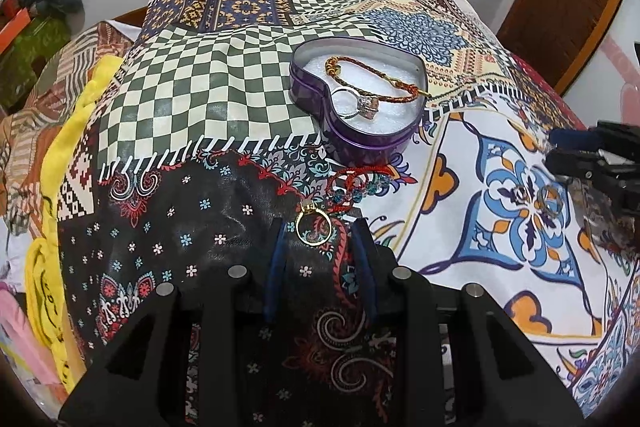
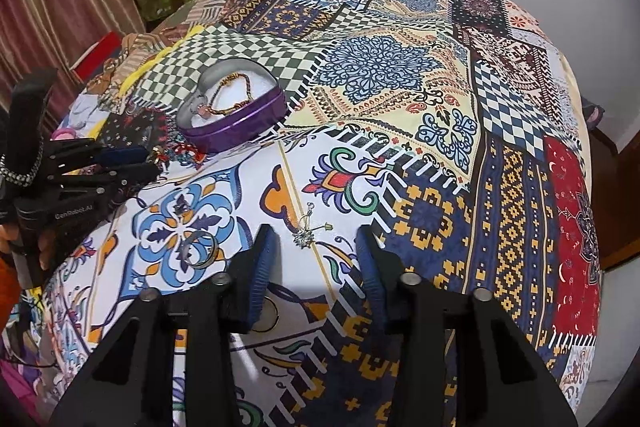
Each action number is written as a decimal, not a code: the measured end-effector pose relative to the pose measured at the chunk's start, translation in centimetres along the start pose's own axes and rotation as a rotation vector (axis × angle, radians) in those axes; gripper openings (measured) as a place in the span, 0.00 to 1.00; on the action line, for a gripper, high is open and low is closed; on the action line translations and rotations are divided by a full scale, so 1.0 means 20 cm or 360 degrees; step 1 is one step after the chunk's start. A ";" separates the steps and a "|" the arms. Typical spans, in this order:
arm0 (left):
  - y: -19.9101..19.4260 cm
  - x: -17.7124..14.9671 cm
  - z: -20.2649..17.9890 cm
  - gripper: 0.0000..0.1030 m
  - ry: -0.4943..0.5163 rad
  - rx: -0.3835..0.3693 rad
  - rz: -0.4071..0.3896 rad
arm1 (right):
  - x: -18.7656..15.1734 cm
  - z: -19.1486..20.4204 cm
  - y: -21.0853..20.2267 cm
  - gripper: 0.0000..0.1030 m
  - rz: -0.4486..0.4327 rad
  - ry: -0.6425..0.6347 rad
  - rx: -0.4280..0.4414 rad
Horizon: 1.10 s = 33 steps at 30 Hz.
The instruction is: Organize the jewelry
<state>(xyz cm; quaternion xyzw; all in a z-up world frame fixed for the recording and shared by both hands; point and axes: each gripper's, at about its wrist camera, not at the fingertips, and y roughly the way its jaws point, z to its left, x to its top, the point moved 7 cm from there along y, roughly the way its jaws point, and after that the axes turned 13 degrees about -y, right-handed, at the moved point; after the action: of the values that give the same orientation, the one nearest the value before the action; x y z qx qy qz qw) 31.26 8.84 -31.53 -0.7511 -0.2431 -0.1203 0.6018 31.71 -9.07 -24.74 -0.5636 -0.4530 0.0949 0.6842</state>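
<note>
A gold ring [image 1: 314, 243] lies flat on the dark patch of the quilt, between the fingertips of my left gripper [image 1: 318, 227]; the blue pads stand apart from it, so the gripper is open. Just beyond it lies a red beaded bracelet [image 1: 354, 187]. A purple heart-shaped tin [image 1: 360, 143] holds a gold-and-red bracelet [image 1: 384, 89] and a silver stone ring [image 1: 360, 103]. My right gripper [image 2: 316, 237] is open low over a small silver earring [image 2: 305, 237], which lies between its fingers untouched. Two silver rings [image 2: 200, 247] rest on the blue flower tile to its left.
The patchwork quilt [image 2: 400, 75] covers a domed surface that falls away on every side. Each gripper shows in the other's view: the left gripper [image 2: 148, 159] and the right gripper [image 1: 554, 149]. Yellow cloth [image 1: 72, 147] and clutter lie at the left edge.
</note>
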 end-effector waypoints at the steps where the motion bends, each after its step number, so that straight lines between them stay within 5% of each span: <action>1: 0.00 0.00 0.00 0.31 -0.0005 -0.0001 -0.0003 | 0.00 0.00 0.00 0.29 -0.0002 -0.0001 -0.0007; 7: 0.01 0.00 -0.02 0.30 0.0028 0.0021 -0.0034 | 0.00 0.01 0.00 0.10 -0.0014 -0.0020 0.0003; 17: 0.00 -0.01 -0.02 0.02 0.0043 0.0056 -0.0032 | 0.01 0.01 -0.03 0.09 -0.0053 -0.0005 0.0010; 22: -0.03 -0.01 0.00 0.02 0.0029 0.0044 0.0001 | 0.03 0.01 -0.09 0.09 -0.0099 0.0002 0.0006; 24: -0.05 -0.01 0.01 0.06 0.0033 0.0051 0.0016 | 0.04 0.01 -0.11 0.09 -0.0121 -0.0004 0.0002; 28: -0.06 0.02 0.01 0.50 0.0098 0.0125 -0.0025 | 0.05 0.02 -0.11 0.09 -0.0128 -0.0007 0.0001; 33: 0.02 0.04 -0.02 0.51 0.0178 0.0126 0.0001 | 0.05 0.01 -0.10 0.09 -0.0123 0.0008 0.0010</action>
<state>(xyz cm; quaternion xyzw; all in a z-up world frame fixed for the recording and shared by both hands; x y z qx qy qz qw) 32.15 8.49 -31.32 -0.7190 -0.2133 -0.1520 0.6438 31.29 -9.00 -22.60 -0.5438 -0.4723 0.0682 0.6903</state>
